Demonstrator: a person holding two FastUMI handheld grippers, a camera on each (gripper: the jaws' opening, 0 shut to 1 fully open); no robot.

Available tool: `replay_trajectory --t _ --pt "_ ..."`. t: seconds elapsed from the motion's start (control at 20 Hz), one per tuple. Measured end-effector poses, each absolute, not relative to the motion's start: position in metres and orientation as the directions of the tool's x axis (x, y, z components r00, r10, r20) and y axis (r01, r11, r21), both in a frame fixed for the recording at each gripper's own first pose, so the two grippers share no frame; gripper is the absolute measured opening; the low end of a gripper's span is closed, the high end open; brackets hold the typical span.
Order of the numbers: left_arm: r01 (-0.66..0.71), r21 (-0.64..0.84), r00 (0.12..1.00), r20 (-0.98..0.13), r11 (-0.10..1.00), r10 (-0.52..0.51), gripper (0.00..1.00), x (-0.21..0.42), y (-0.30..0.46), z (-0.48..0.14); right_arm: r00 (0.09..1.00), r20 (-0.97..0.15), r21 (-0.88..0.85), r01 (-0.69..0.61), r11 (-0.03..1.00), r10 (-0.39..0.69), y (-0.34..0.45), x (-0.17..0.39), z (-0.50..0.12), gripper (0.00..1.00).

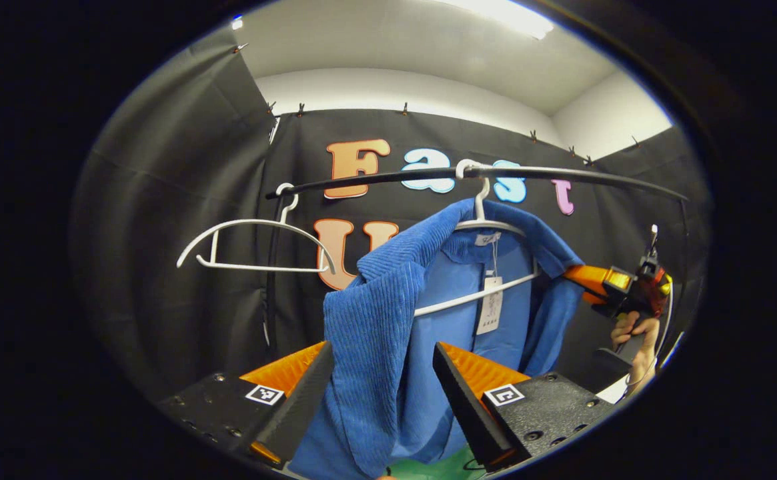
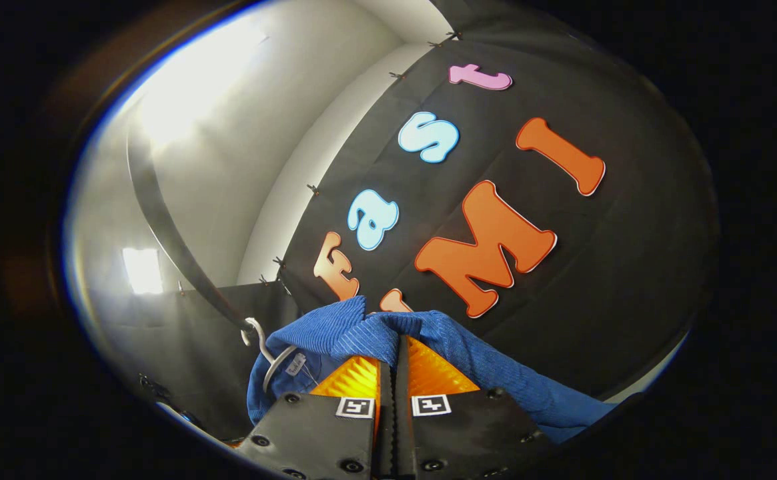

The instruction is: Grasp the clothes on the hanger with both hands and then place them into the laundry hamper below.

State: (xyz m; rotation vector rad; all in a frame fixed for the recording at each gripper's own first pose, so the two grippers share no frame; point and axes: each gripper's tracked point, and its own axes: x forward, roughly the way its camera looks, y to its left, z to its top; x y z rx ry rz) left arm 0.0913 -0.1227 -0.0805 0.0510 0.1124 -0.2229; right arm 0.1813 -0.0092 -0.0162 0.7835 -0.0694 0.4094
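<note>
A blue ribbed garment (image 1: 388,313) hangs on a white hanger (image 1: 488,227) from a black rail (image 1: 428,175). In the left gripper view my left gripper (image 1: 383,348) is open, its two dark fingers standing either side of the garment's hanging front edge without pressing it. Farther right, the right gripper (image 1: 578,275) reaches into the garment's shoulder, held by a hand (image 1: 635,333). In the right gripper view my right gripper (image 2: 396,350) is shut on a fold of the blue garment (image 2: 361,330), which bunches over the fingertips. The hanger hook (image 2: 255,337) and rail (image 2: 161,220) lie to the left.
An empty white hanger (image 1: 255,247) hangs on the same rail to the left of the garment. A paper tag (image 1: 489,303) dangles inside the collar. Something green (image 1: 441,467) shows below, between the left gripper's fingers. Black cloth walls close in behind and at both sides.
</note>
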Motion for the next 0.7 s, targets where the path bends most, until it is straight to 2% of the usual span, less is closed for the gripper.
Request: replay_trajectory --t 0.05,0.1,0.25,0.35,0.45,0.55,0.7 --pt "0.212 0.055 0.970 -0.134 0.976 -0.203 0.94 0.096 -0.123 -0.087 0.918 0.212 0.670 -0.386 0.634 0.335 -0.009 0.181 -0.017 0.02" --pt "0.190 0.072 0.973 -0.150 0.979 -0.178 0.98 0.100 -0.119 -0.094 0.915 0.215 0.667 -0.393 0.633 0.341 -0.010 0.180 -0.017 0.07" --pt "0.160 0.108 0.977 -0.156 0.981 -0.143 0.90 0.114 -0.112 -0.100 0.899 0.252 0.663 -0.430 0.613 0.358 -0.012 0.179 -0.010 0.07" --pt "0.149 0.088 0.980 -0.142 0.985 -0.136 0.47 0.119 -0.101 -0.097 0.887 0.278 0.674 -0.454 0.582 0.369 -0.015 0.177 -0.004 0.07" --pt "0.229 -0.031 0.964 -0.129 0.973 -0.231 0.03 0.119 -0.112 -0.091 0.868 0.309 0.698 -0.485 0.527 0.389 -0.016 0.177 0.004 0.07" --pt "0.214 -0.033 0.971 -0.103 0.976 -0.217 0.01 0.120 -0.098 -0.078 0.866 0.317 0.705 -0.488 0.514 0.387 -0.023 0.185 0.006 0.07" --pt "0.215 -0.023 0.977 -0.001 0.976 -0.215 0.01 0.119 -0.087 -0.044 0.857 0.337 0.705 -0.504 0.498 0.391 -0.028 0.190 0.015 0.07"
